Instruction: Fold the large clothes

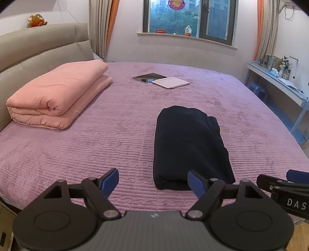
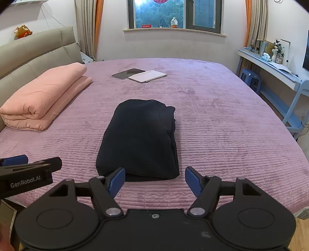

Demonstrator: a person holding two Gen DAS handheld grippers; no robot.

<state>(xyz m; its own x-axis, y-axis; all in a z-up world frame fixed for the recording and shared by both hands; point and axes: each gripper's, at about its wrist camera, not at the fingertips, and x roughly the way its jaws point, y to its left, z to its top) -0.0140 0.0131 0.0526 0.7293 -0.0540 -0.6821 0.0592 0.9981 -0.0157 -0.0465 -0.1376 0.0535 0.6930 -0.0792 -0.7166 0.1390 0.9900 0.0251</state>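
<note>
A: Our left gripper (image 1: 153, 180) and right gripper (image 2: 155, 178) hover at the near bed edge, blue pads spread, gripping nothing.

B: Just beyond, we see the dark garment (image 2: 139, 141), a soft folded oblong on the ribbed purple quilt (image 2: 222, 125), long axis pointing toward the window (image 2: 173, 13).

A: Open quilt flanks it.

The dark navy garment (image 2: 138, 139) lies folded into a thick, long bundle on the purple bedspread (image 2: 222, 125), near the front edge, its layered side edges showing at right.
</note>
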